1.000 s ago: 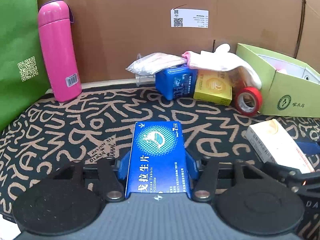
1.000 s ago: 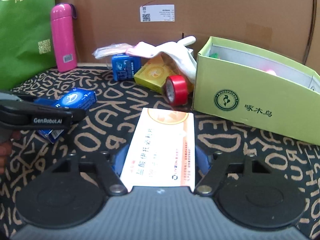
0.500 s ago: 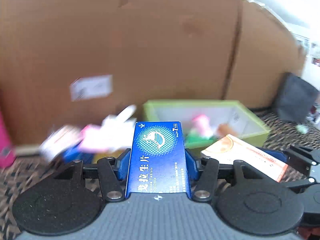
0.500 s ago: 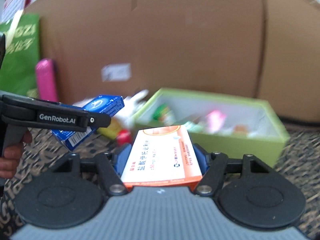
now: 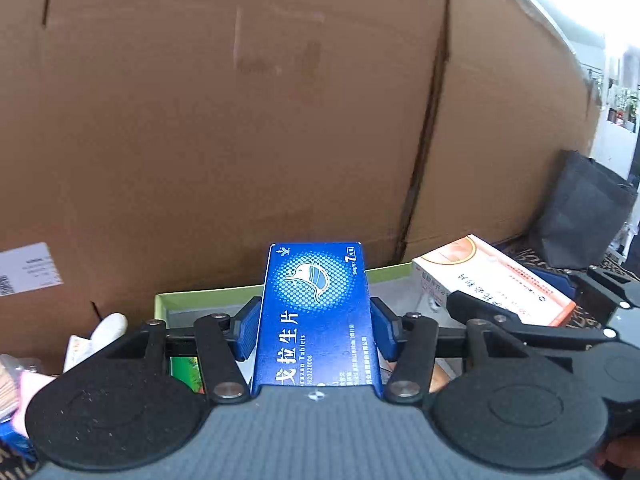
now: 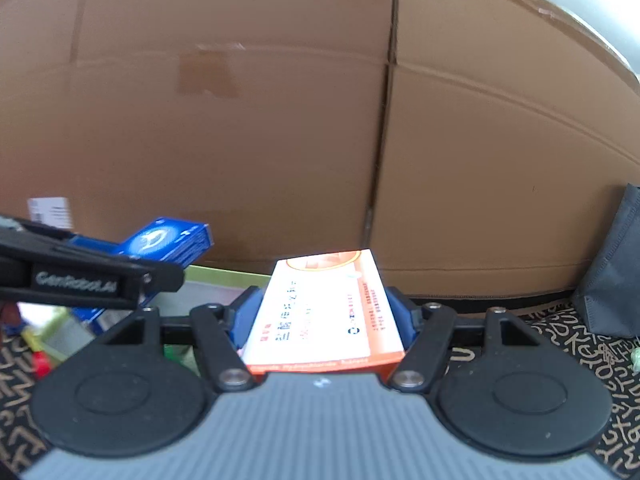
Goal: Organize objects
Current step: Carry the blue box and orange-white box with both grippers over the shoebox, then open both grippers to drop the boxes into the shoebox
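Note:
My left gripper [image 5: 314, 326] is shut on a blue medicine box [image 5: 316, 312] and holds it in the air above the green box [image 5: 208, 294]. My right gripper [image 6: 322, 312] is shut on a white and orange medicine box [image 6: 324, 312], also raised by the green box [image 6: 224, 276]. In the left wrist view the white and orange box [image 5: 492, 276] is to the right of the blue one. In the right wrist view the blue box [image 6: 168, 240] is to the left, in the left gripper [image 6: 92, 276]. Most of the green box is hidden behind the grippers.
A tall cardboard wall [image 5: 240, 120] stands right behind the green box. A dark grey bag [image 6: 612, 272] stands at the right on the patterned mat [image 6: 580, 344]. A white glove [image 5: 108, 326] and small packets lie at the left.
Both grippers have lifted their boxes off the mat and carried them right and forward to the green box, which now lies lower and closer under them.

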Demonstrator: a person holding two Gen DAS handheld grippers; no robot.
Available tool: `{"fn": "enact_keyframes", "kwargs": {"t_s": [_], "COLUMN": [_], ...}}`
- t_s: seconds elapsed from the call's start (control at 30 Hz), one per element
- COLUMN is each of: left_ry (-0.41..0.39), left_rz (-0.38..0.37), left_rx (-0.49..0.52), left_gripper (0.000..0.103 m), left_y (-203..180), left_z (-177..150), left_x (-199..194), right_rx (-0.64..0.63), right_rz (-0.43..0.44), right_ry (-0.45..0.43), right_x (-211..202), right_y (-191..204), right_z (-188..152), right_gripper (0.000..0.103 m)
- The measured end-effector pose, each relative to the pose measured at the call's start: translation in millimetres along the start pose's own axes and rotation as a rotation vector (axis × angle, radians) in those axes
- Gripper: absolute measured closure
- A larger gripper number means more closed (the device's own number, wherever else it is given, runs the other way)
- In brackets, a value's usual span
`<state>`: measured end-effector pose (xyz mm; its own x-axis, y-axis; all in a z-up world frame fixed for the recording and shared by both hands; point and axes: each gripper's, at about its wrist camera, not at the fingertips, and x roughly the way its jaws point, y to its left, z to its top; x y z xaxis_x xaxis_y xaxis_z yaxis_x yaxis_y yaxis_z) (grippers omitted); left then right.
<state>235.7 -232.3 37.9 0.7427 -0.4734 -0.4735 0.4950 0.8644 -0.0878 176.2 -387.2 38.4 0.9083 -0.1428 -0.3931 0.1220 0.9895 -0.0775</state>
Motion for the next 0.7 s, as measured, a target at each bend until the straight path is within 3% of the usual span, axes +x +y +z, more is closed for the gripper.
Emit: {"fn": "enact_keyframes", "kwargs": {"t_s": [0.17, 0.27, 0.4, 0.6, 0.7], "left_ry": [0.015, 0.031, 0.017, -0.017, -0.049], "left_rz": [0.006, -0.011, 0.016, 0.026, 0.067], "left_rx": [-0.011, -0.03, -0.038, -0.064, -0.055], "left_gripper": [0.044, 0.018, 0.016, 0.016, 0.016], "left_y": [5.7, 12.9, 24.1, 37.4, 39.1], "left_z": [-6.5, -16.4, -30.9, -41.1, -40.8], "left_x": [22.2, 29.3, 26.0, 0.2, -24.2], "right_rx": [-0.021, -0.055, -0.1, -0.088, -0.091], "right_rz": [0.024, 0.061, 0.043, 0.023, 0.019], "right_ry": [0.03, 0.093, 0.059, 0.019, 0.0], "right_x": [33.7, 48.9, 37.4, 8.8, -14.7], "right_y": [5.8, 11.3, 11.8, 13.6, 26.5], "right_z": [-9.9, -21.7, -33.8, -21.2, -13.8], "right_gripper": [0.036, 0.02, 0.002, 0.0, 0.0]}}
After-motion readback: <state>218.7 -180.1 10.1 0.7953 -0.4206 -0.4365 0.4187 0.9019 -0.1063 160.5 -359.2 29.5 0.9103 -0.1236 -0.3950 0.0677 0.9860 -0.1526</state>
